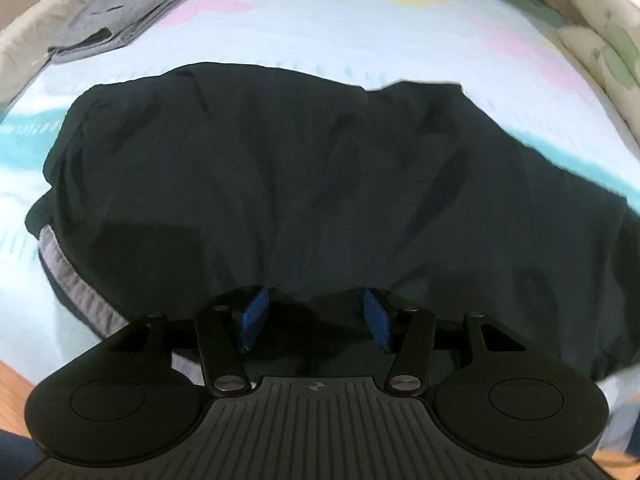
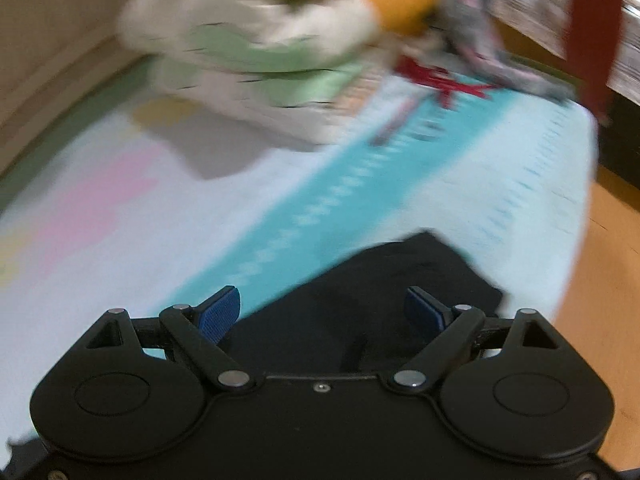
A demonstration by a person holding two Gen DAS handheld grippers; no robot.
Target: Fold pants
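Note:
Dark pants (image 1: pixel 304 184) lie spread and wrinkled across a pale blue patterned bed cover (image 1: pixel 320 28), with a grey waistband (image 1: pixel 76 280) at the near left. My left gripper (image 1: pixel 316 316) is open, its blue pads (image 1: pixel 253 318) just above the near edge of the pants, holding nothing. In the right wrist view, my right gripper (image 2: pixel 326 312) is open over a dark end of the pants (image 2: pixel 384 280) near the bed's edge, holding nothing. That view is blurred.
Folded grey clothes (image 1: pixel 128 12) lie at the far left of the bed. Cream and green pillows (image 2: pixel 260 52) and mixed cloth (image 2: pixel 472 40) sit at the far end. Wooden floor (image 2: pixel 600 280) lies to the right of the bed edge.

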